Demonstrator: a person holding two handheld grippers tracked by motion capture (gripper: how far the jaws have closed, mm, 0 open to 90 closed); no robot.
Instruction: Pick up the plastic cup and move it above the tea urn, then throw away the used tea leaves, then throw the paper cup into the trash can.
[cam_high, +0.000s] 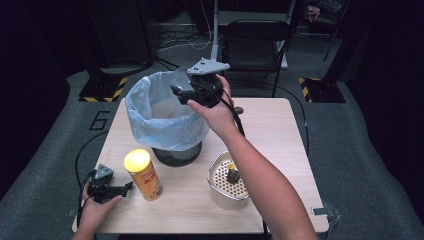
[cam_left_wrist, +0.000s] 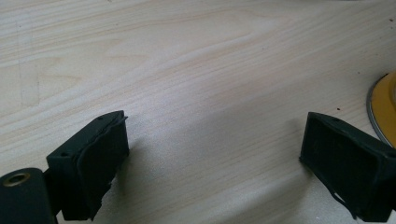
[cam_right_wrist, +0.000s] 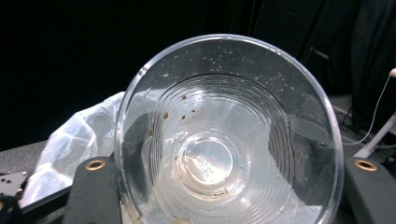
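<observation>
The right gripper pinched a clear plastic cup over the bag-lined bin at the table's far left. The left gripper rested near-left beside the yellow-lidded can, jaws spread.

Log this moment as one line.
right gripper: shut on clear plastic cup, over lined bin | left gripper: open, empty, on table
</observation>
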